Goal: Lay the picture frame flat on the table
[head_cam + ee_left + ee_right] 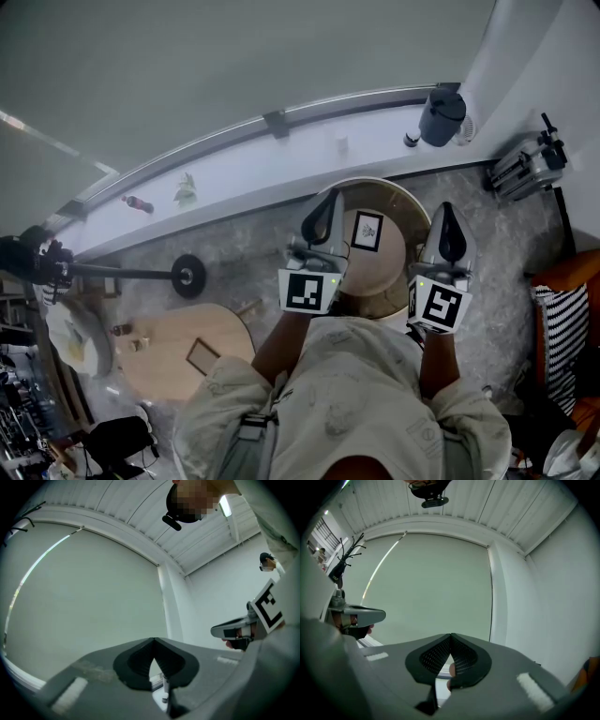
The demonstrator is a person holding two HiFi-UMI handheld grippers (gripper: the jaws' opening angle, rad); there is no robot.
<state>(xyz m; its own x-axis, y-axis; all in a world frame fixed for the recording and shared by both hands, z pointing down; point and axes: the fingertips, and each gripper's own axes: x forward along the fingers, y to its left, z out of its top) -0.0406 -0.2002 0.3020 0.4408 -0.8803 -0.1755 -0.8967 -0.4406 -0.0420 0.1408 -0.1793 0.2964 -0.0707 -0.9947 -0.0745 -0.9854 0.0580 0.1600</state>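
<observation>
Black picture frame sits beside left gripper.

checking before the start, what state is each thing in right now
left gripper: jaws shut, empty, held up off the table
right gripper: jaws shut, empty, held up
frame: on the round table, untouched; standing or flat cannot be told from above

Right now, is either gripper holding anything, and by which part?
Nothing is held. The left gripper and right gripper both have their jaws closed together with nothing between them. The picture frame sits untouched on the round table.
</observation>
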